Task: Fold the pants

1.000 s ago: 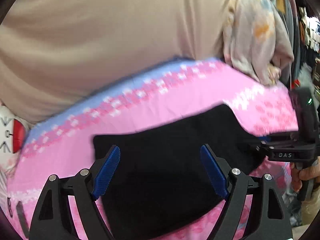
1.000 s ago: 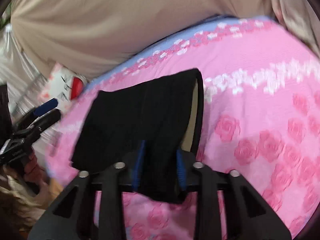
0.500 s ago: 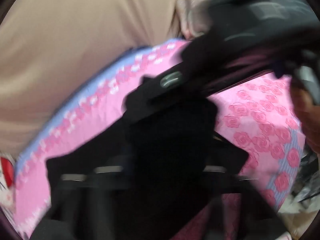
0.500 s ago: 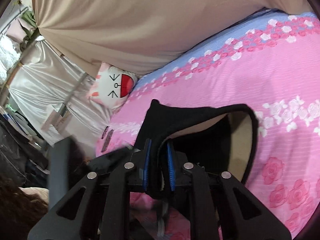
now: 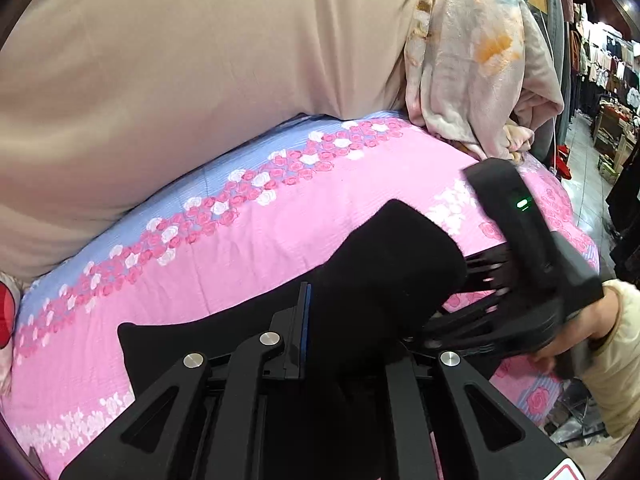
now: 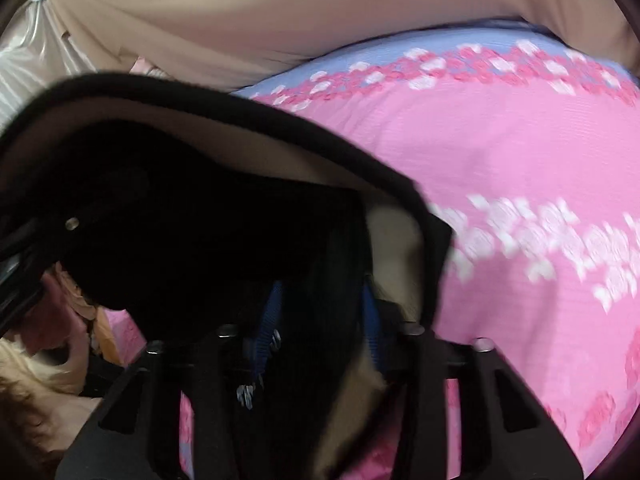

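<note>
The black pants [image 5: 384,264] with a beige lining [image 6: 396,240] are held up off the pink floral bed sheet [image 5: 248,248]. My left gripper [image 5: 344,328] is shut on a fold of the black fabric; only its left blue pad [image 5: 306,320] shows. My right gripper [image 6: 320,312] is shut on the pants too, blue pads either side of the cloth. In the left wrist view the right gripper's body [image 5: 532,256] sits close on the right, its jaws hidden in the fabric. The pants drape over both grippers and one end trails on the sheet [image 5: 168,340].
A beige curtain [image 5: 200,60] hangs behind the bed. A pale floral blanket [image 5: 472,56] is piled at the bed's far right corner. A shop aisle with clothes racks [image 5: 608,80] lies to the right. A red-and-white cushion [image 5: 6,304] sits at the left edge.
My left gripper went from open above the flat pants to shut on them. Both grippers have lifted the pants, and the right one has swung close to the left.
</note>
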